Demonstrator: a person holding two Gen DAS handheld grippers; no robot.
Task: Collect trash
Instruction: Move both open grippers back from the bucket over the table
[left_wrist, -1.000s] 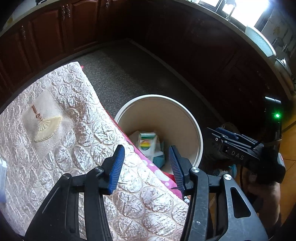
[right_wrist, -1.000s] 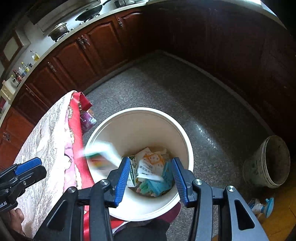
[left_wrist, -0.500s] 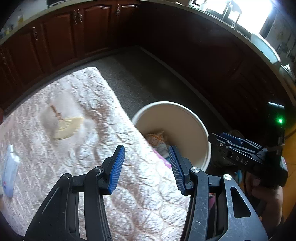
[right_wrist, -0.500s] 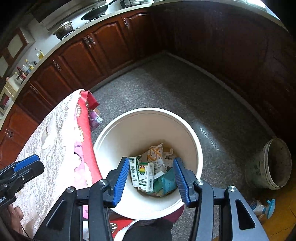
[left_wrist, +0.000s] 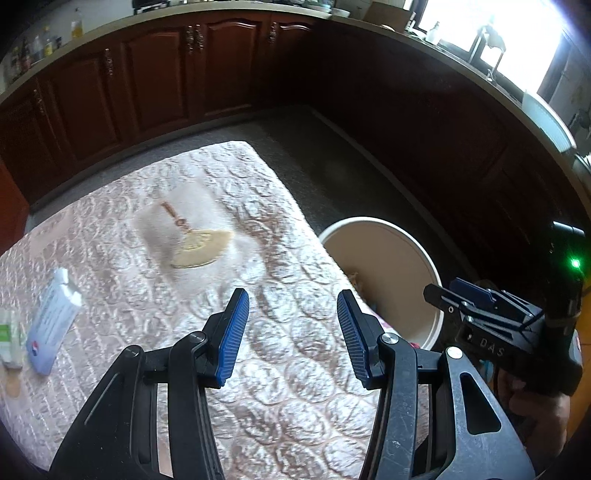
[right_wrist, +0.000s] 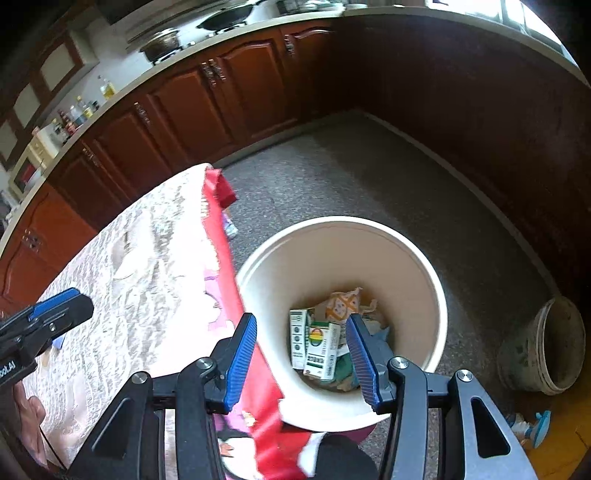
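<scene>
Crumpled cartons (right_wrist: 319, 349) heaped inside white bin (right_wrist: 424, 291)

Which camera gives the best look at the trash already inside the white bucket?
The right wrist view: it looks straight down into the white bucket, showing the cartons and wrappers at the bottom. The left wrist view catches only the bucket's rim and inner wall; the table edge hides nearly all its contents.

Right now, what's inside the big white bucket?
The white bucket holds two green-and-white cartons, a crumpled orange-patterned wrapper and some teal scraps. Anything beneath that pile is covered.
</scene>
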